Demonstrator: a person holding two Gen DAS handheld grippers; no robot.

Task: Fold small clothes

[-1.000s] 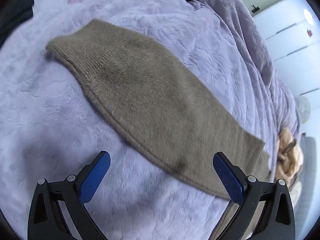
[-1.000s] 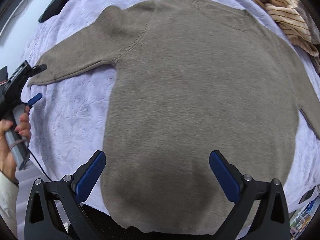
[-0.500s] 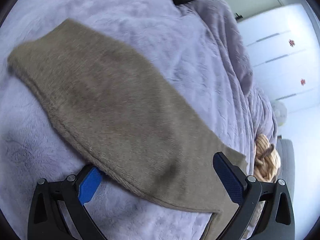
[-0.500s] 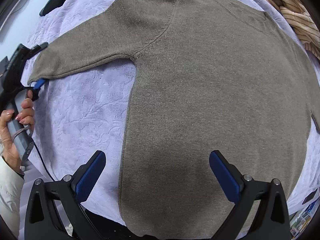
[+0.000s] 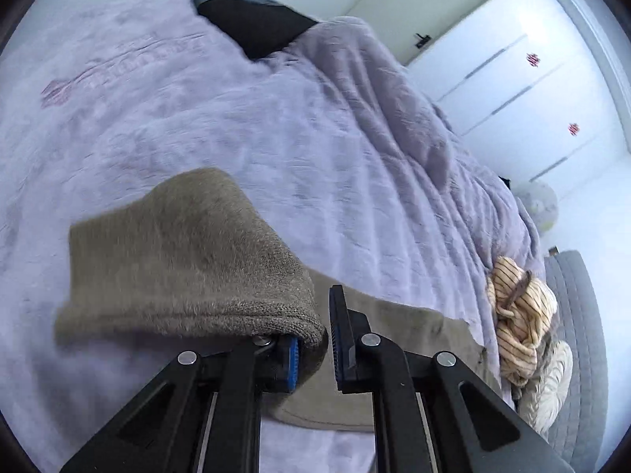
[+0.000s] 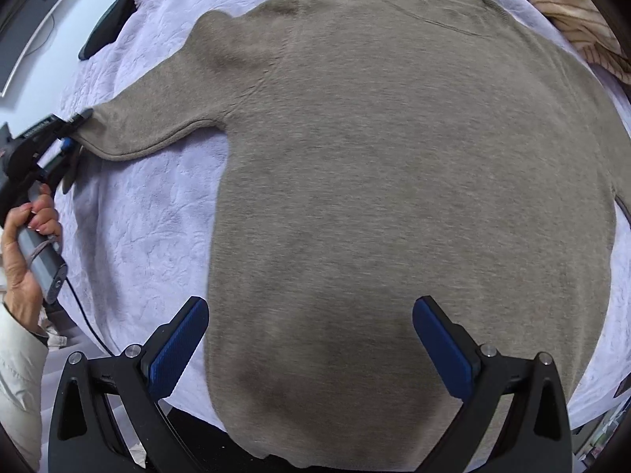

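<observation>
A taupe knit sweater (image 6: pixel 414 197) lies flat on a lilac bedspread (image 6: pixel 150 228), front down or up I cannot tell, its body filling most of the right wrist view and its hem hanging off the near edge of the bed. One sleeve (image 6: pixel 157 118) stretches out to the left, and its cuff end sits between the fingers of the left gripper (image 6: pixel 77 128), which has closed on it — the person's left hand (image 6: pixel 27 252) holds that gripper's grey handle at the left edge of the bed, a black cable trailing down from it.

From the left wrist camera the cuff (image 5: pixel 189 260) is raised off the bedspread (image 5: pixel 276 126) and drapes over the left gripper (image 5: pixel 315 339); the knit is bunched between the blue pad (image 5: pixel 292 362) and the opposite black finger, jaws drawn close together around the fabric. The rest of the sleeve runs on behind the fingers toward the right.

The right gripper (image 6: pixel 311 339) hovers over the near part of the sweater's body, its blue pads (image 6: pixel 179 343) spread wide with nothing between them, not touching the knit as far as can be seen.

Farther out, a striped cream garment (image 5: pixel 516 315) lies crumpled at the right edge of the bed — the same striped cloth (image 6: pixel 572 12) shows at the far right corner above the sweater's shoulder. A black cushion (image 5: pixel 252 23) rests at the far end of the bed, and white wardrobe doors (image 5: pixel 524 79) stand beyond.
</observation>
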